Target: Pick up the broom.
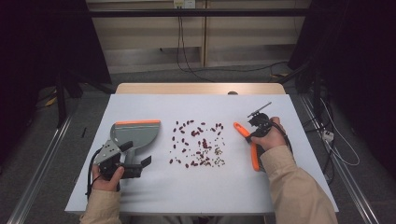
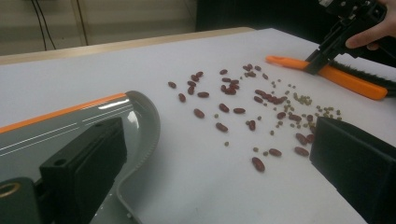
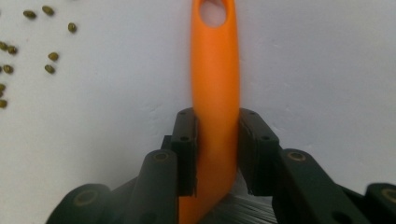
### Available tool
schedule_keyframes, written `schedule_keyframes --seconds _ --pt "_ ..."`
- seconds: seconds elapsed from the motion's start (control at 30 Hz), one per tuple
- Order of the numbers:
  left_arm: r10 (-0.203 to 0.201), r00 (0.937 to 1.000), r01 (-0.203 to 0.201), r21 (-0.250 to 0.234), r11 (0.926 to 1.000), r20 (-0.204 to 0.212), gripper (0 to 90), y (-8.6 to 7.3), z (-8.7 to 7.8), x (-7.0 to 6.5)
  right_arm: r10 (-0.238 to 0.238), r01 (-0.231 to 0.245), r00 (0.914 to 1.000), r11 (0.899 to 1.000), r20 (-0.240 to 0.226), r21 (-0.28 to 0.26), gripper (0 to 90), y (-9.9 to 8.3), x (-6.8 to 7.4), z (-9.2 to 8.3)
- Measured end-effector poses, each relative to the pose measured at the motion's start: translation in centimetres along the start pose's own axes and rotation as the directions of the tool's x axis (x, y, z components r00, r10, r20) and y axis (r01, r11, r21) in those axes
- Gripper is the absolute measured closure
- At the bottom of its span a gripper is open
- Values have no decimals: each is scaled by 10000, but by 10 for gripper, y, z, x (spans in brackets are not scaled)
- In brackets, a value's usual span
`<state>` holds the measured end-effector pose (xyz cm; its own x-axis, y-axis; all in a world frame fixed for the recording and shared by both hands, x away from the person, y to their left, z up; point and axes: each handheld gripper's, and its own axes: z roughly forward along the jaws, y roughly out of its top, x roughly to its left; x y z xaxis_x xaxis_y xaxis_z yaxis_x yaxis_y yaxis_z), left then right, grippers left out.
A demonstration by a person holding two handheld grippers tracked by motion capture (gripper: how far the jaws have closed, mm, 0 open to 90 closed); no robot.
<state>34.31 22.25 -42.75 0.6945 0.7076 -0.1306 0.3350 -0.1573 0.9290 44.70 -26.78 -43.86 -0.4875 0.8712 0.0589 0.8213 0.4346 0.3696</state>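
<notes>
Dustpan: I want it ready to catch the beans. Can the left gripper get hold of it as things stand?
Probably yes. The left gripper stands open right at the dustpan, one jaw over its tray, and nothing lies between them.

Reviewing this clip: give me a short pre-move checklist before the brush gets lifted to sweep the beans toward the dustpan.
1. Right gripper closed on the brush handle: ok.
2. Handle centred between the pads: ok.
3. Brush lies flat on the table: ok.
4. Left gripper gripping the dustpan: not ok, jaws stand open.
5. Beans lie between dustpan and brush: ok.
</notes>
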Motion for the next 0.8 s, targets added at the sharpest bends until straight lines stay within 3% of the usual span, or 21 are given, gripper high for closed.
schedule_keyframes --seconds 0.23,0.33,0.57,0.7,0.73,0.77,0.8 --pt "0 10000 1 -19 10000 40 36 1 2 -1 341 -345 9993 9991 -157 -246 712 -4 -2 -2" --pt "-16 10000 16 -20 10000 15 36 1 1 -1 273 -270 9996 9991 78 -315 711 -4 1 -2" --pt "62 10000 -62 -27 10000 -77 36 1 -1 -1 421 -405 9991 9922 104 -1178 711 -8 3 -7" --pt "113 9999 -114 -38 9999 -84 36 1 -1 -1 477 -432 9987 9816 198 -1858 711 -11 4 -15" --pt "58 9999 -58 -59 10000 -92 36 1 -2 -2 508 -461 9986 9768 171 -2093 711 -12 4 -18" --pt "37 10000 -38 -77 10000 -78 36 2 -2 -2 581 -556 9983 9625 16 -2654 710 -16 4 -25" --pt "42 10000 -42 -86 10000 -84 36 2 -2 -2 581 -556 9983 9625 16 -2654 710 -16 4 -25"
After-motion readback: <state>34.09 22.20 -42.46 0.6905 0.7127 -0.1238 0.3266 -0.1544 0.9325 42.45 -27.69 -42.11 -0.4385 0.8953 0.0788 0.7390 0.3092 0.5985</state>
